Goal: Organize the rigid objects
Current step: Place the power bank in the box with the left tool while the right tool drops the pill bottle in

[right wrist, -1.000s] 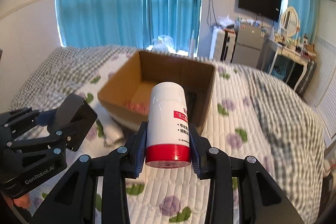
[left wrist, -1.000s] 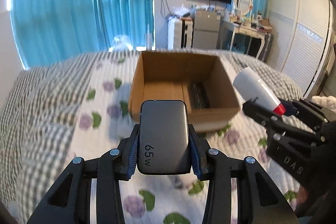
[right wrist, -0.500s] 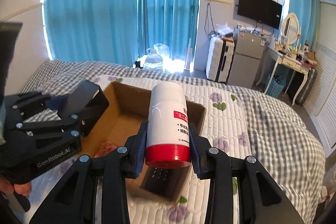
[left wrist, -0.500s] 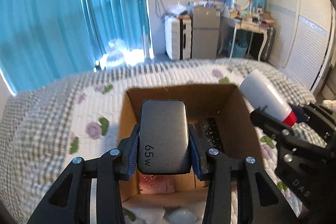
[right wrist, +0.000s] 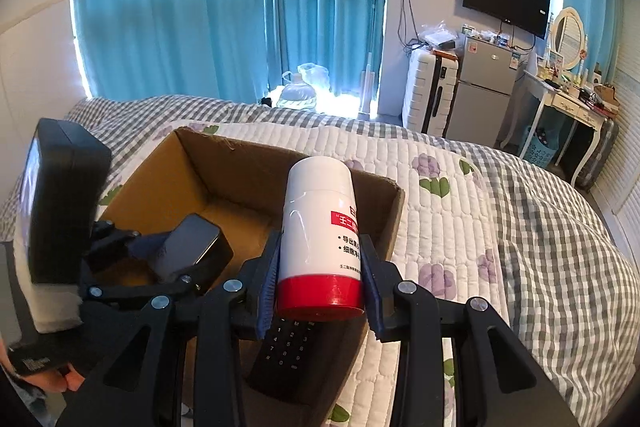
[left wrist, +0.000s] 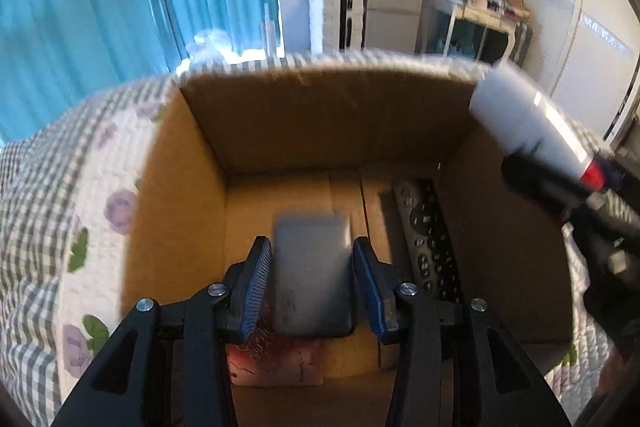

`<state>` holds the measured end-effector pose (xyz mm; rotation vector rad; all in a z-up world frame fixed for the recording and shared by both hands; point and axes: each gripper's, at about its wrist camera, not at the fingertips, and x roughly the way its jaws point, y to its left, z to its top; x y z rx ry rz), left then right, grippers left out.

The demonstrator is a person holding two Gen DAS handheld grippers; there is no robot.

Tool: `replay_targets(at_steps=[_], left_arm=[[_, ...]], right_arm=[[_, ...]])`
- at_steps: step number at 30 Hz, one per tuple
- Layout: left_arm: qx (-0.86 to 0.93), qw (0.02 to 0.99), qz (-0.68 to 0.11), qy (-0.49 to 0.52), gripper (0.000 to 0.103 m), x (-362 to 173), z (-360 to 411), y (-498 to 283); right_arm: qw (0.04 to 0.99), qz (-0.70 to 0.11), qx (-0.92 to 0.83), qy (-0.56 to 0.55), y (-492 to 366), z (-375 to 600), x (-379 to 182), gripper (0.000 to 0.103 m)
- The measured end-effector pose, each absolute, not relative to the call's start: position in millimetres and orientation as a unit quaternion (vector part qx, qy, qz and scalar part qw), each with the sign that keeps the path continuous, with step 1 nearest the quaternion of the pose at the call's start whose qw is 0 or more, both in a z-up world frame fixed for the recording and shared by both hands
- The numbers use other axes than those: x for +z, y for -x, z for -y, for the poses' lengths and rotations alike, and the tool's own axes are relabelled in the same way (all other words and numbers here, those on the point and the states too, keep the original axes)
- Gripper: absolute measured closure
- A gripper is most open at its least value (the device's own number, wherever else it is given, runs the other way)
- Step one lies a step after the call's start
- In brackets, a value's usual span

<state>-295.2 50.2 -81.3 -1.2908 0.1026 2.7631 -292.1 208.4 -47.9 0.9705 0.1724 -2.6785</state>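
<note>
An open cardboard box [left wrist: 176, 195] stands on the bed. My left gripper [left wrist: 312, 279] is over the box's inside, its jaws spread a little wider than the grey 65 W charger [left wrist: 312, 267], which looks blurred and slipping down between them. The charger also shows in the right wrist view [right wrist: 192, 251], still between the left fingers. My right gripper [right wrist: 320, 279] is shut on a white bottle with a red cap [right wrist: 320, 227], held above the box's right wall [right wrist: 384, 219]; it shows in the left wrist view [left wrist: 528, 131].
In the box lie a black remote control [left wrist: 428, 243] and a pink packet [left wrist: 276, 363]. The bed has a floral quilt [right wrist: 440, 187] and a checked blanket [right wrist: 560, 227]. Behind stand blue curtains, a suitcase, a fridge and a desk.
Both grippers moved forward over the box. The left jaws have opened and the charger has slid lower between them. The right gripper still holds the bottle.
</note>
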Motion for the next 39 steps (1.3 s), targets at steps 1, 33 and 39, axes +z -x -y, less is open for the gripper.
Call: replay_targets(at_steps=[1,33,39], left_arm=[[0.91,0.044,-0.039,0.41,0.051,-73.1,-50.4,291.3],[0.931,0.001,-0.019,0.365,0.038,-26.7,20.4,214.5],[0.935,-0.01,-0.024,0.354,0.015,-10.9,15.8,170.2]], right_arm=[[0.141,-0.062,-0.929,-0.337,290.6,-208.4,-48.5,0.068],[0.112,-0.059,-0.92,-0.37,258.5,-172.4,-61.7,0.036],[0.095,-0.054,-0.931,-0.348,214.2,-191.4,-16.9,0.02]])
